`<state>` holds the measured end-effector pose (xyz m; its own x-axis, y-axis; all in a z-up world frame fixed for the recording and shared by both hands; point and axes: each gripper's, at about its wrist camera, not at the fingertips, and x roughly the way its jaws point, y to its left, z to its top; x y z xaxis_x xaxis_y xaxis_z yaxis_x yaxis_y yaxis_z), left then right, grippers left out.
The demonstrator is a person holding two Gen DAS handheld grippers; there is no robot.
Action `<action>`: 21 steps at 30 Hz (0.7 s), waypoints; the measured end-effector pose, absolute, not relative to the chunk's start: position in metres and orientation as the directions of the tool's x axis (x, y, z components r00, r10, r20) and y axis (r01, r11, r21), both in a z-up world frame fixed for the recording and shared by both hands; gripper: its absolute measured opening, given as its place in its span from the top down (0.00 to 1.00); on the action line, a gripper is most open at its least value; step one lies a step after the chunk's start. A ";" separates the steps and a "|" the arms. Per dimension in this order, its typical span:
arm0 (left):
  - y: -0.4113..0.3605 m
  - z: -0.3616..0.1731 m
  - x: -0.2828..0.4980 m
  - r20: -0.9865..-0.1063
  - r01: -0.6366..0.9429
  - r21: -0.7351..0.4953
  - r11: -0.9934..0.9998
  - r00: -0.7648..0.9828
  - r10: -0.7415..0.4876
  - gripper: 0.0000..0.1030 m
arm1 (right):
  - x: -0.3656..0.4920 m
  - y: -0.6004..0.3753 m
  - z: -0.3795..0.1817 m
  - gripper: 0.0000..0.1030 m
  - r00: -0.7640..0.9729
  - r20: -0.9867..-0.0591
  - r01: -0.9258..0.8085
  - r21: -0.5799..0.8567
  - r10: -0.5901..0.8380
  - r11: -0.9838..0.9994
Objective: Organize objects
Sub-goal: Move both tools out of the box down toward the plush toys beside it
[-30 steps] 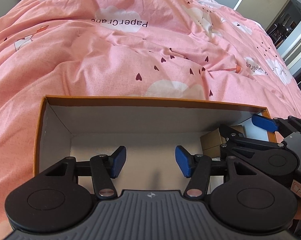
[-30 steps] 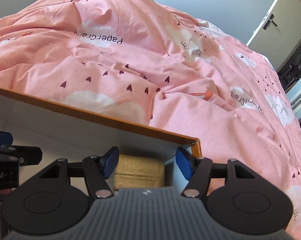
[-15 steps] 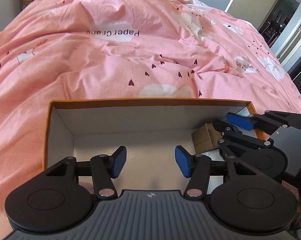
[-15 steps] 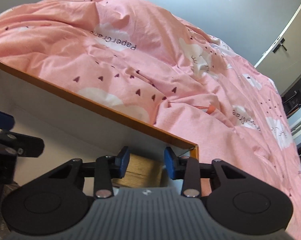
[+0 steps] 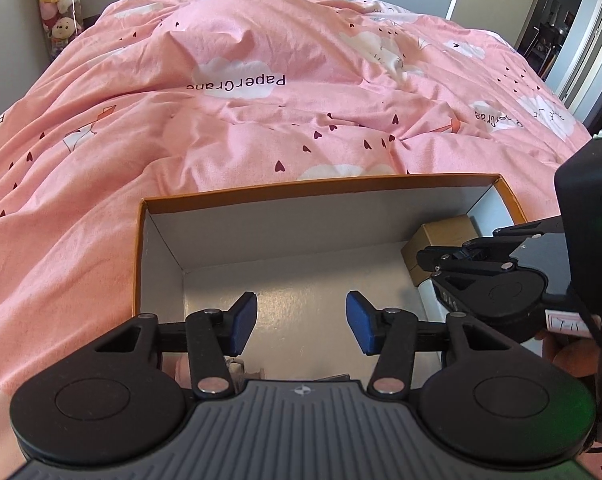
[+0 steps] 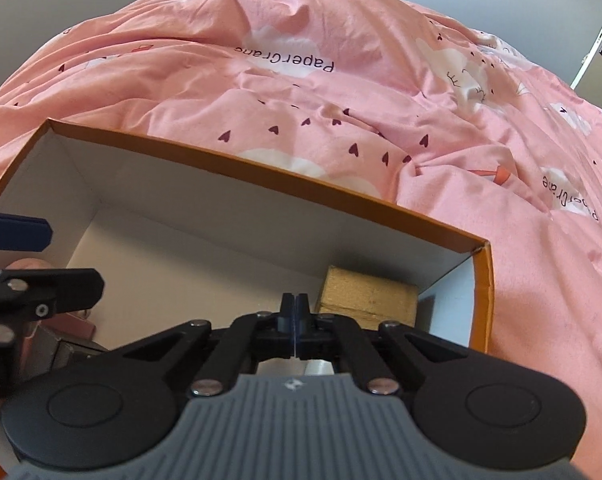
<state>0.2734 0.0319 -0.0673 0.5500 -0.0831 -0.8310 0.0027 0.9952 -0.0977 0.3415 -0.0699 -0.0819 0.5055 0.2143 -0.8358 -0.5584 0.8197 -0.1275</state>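
My right gripper (image 6: 295, 322) was clamped fully together with nothing in it, tips hanging inside the box (image 6: 261, 178) just left of the block (image 6: 367, 292). Couldn't tell from its own camera whether the tips touched the block; from the left camera the right gripper (image 5: 437, 258) covered the block's near end. The left gripper (image 5: 301, 322) had its jaws fairly wide and closing, nothing between them, just bare box floor under the blue pads (image 5: 243, 322).

The block (image 5: 441, 236) was a tan cork-looking brick sitting in the far right corner of the box (image 5: 321, 188), lying flat, long axis roughly along the far wall. Its lower part was hidden behind my gripper linkage in the right view.

The box itself was orange outside, white inside, long side running left to right, sitting on the pink duvet (image 5: 261, 120). Some pinkish and grey stuff near the left gripper (image 6: 17, 236) at the box's near left was too cut off to identify.
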 end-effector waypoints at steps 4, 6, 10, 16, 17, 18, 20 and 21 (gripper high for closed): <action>0.031 -0.068 0.270 -0.833 -0.002 -0.093 0.996 0.549 -0.077 0.43 | 0.346 -0.078 -0.085 1.00 0.507 -0.839 -0.534 -0.125 0.199 0.837; 0.031 -0.067 0.268 -0.833 -0.004 -0.093 0.996 0.548 -0.075 0.43 | 0.346 -0.080 -0.085 1.00 0.499 -0.842 -0.528 -0.107 0.205 0.843; 0.030 -0.065 0.263 -0.830 0.001 -0.087 0.996 0.554 -0.073 0.43 | 0.342 -0.078 -0.083 1.00 0.498 -0.841 -0.539 -0.107 0.213 0.836; 0.025 -0.054 0.244 -0.802 0.001 -0.110 0.994 0.590 -0.090 0.43 | 0.319 -0.082 -0.061 1.00 0.498 -0.824 -0.572 -0.078 0.270 0.816; 0.023 -0.051 0.239 -0.794 -0.002 -0.114 0.993 0.601 -0.090 0.43 | 0.314 -0.083 -0.056 1.00 0.501 -0.818 -0.577 -0.071 0.283 0.814; 0.022 -0.048 0.234 -0.786 -0.006 -0.118 0.993 0.612 -0.090 0.43 | 0.308 -0.085 -0.051 1.00 0.505 -0.812 -0.580 -0.068 0.293 0.812; 0.020 -0.042 0.223 -0.766 -0.004 -0.129 0.992 0.635 -0.097 0.43 | 0.295 -0.090 -0.042 0.99 0.514 -0.797 -0.586 -0.057 0.316 0.808; 0.020 -0.039 0.217 -0.758 -0.001 -0.132 0.991 0.645 -0.100 0.43 | 0.288 -0.092 -0.037 0.99 0.520 -0.788 -0.590 -0.051 0.330 0.806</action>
<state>0.2174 0.0196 -0.0389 0.6447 -0.1000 -0.7578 -0.0014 0.9912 -0.1320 0.2878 -0.0923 -0.0371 0.5197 0.3305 -0.7878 -0.5901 0.8057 -0.0512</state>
